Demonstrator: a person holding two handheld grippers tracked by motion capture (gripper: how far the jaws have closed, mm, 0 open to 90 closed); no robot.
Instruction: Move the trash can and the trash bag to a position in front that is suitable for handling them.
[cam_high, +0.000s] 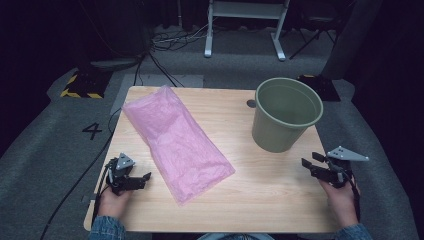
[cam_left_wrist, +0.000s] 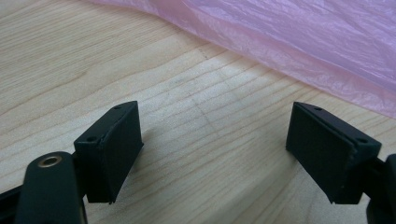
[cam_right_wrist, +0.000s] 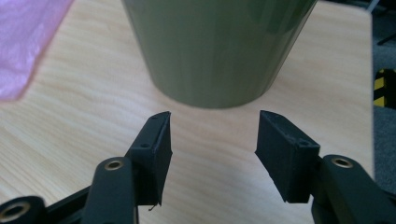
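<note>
High view: overhead, facing forward-down across the light wooden table. Left gripper view: low, close, facing the crinkled pink plastic bag. Right gripper view: close to the olive-green plastic bucket; bag shared.

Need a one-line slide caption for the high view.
Two hand-held grippers, left and right, open and empty, flank a flat pink plastic bag and upright green bucket on a wooden table.

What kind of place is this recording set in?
Probably a lab or studio data-collection station: a wooden table on grey carpet, a floor number "4", hazard-striped blocks and loose cables behind.
</note>
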